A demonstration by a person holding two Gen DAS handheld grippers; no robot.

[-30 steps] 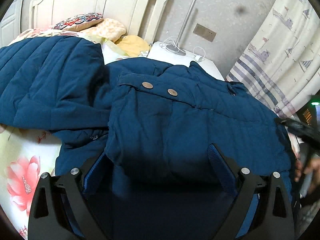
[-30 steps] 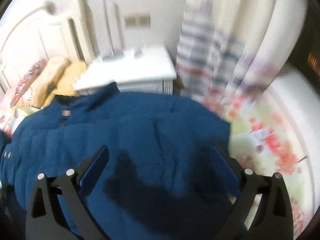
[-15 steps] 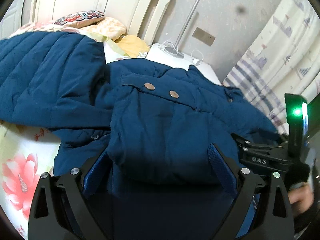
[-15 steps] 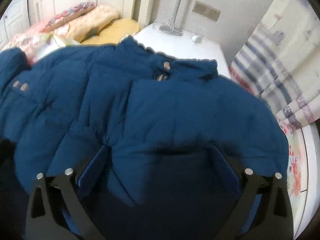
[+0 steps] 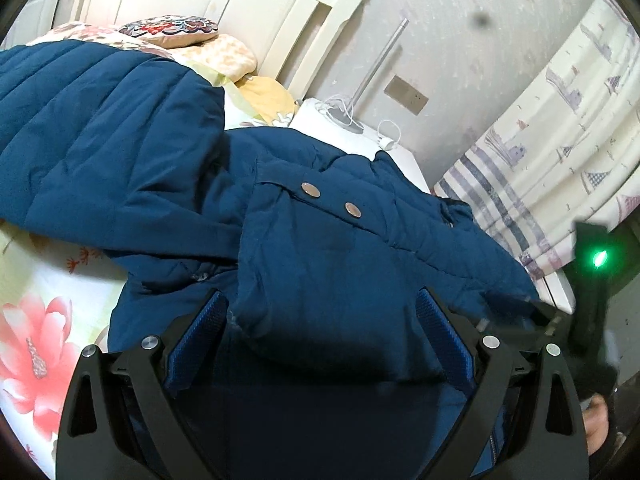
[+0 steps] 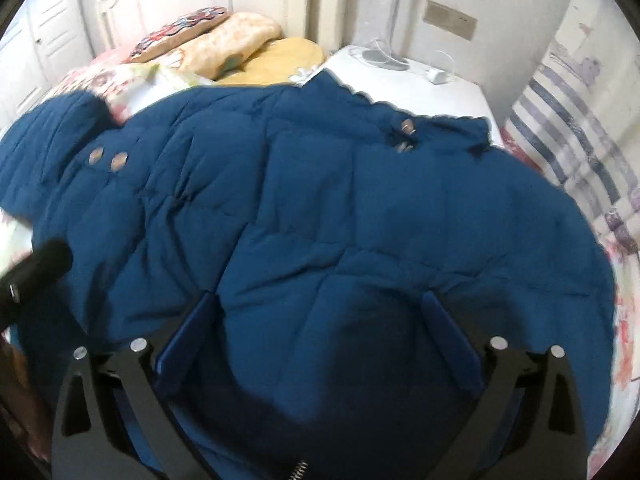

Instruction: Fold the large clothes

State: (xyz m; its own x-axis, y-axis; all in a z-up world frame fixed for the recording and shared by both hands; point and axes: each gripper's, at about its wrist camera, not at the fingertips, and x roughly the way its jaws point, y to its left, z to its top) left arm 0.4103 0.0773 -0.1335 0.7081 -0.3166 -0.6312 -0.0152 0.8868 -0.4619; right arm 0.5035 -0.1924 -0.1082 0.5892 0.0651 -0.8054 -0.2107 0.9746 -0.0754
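Now the bed point(image 5: 36, 288) fills the lower left of the left wrist view with its floral sheet, and the blue padded jacket point(image 5: 328, 264) lies spread across it, collar toward the white nightstand point(image 6: 420, 80) at the top of the right wrist view. What has changed: a second ago the right claw point(image 6: 320, 336) looked out over curtain and bedside, off the jacket's right edge; it has swung in over the body of the garment, and the handle of that tool, green light glowing, has arrived at the right edge of the left wrist view. Both tools are over the hem end, which reads as the set-up for lifting that end toward the collar.

The left claw point(image 5: 324, 332) hangs spread wide, with a folded panel of jacket bulging up between its blue pads but not pinched. The right claw is spread too, with quilted fabric between the pads and no grip closed on it.

One sleeve point(image 5: 92, 136) lies folded across toward the upper left, overlapping the jacket's body. Open sheet shows at lower left and along the right edge near the striped curtain point(image 5: 532, 184), so there is room on both sides. Pillows point(image 6: 224, 40) crowd the top, near the collar. Two snap buttons point(image 5: 332, 200) sit on the flap, centre frame.
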